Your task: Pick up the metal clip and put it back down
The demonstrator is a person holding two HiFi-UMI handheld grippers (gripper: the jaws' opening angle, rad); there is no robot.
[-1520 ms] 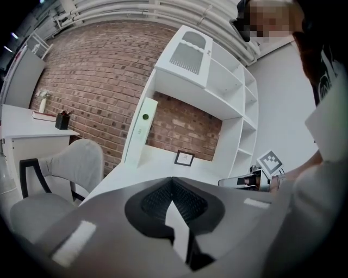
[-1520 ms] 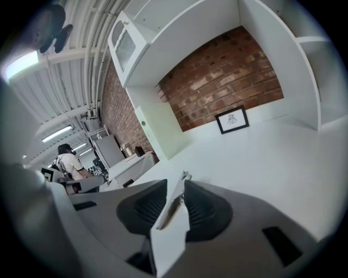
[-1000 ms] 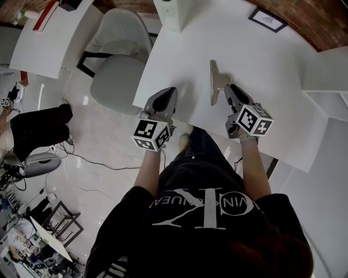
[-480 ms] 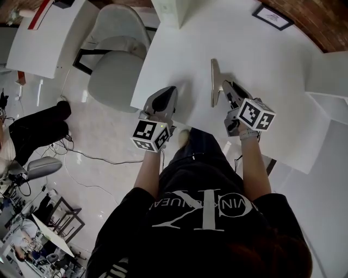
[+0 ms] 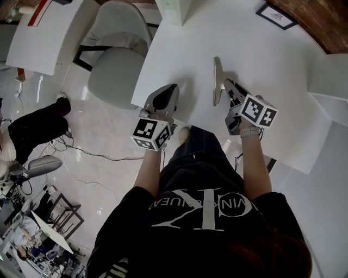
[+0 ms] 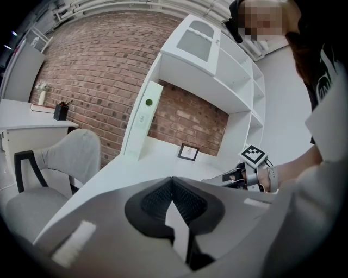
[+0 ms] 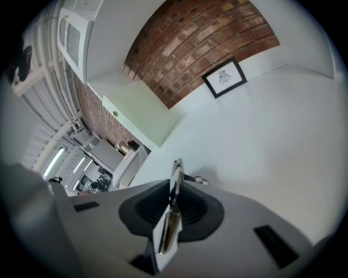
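Metal clip (image 5: 217, 81) stands on edge over the white bench (image 5: 272, 59), near its front edge, clamped in the right hand-held gripper (image 5: 229, 86). In the right gripper view the jaws press together on the clip's thin strip (image 7: 173, 206). A grey chair (image 5: 117, 54) sits left of the bench. The left hand-held gripper (image 5: 169, 92) rests at the bench's front edge, well apart from the clip, its jaws together with nothing between them. A small framed picture (image 5: 279, 16) lies at the far corner.
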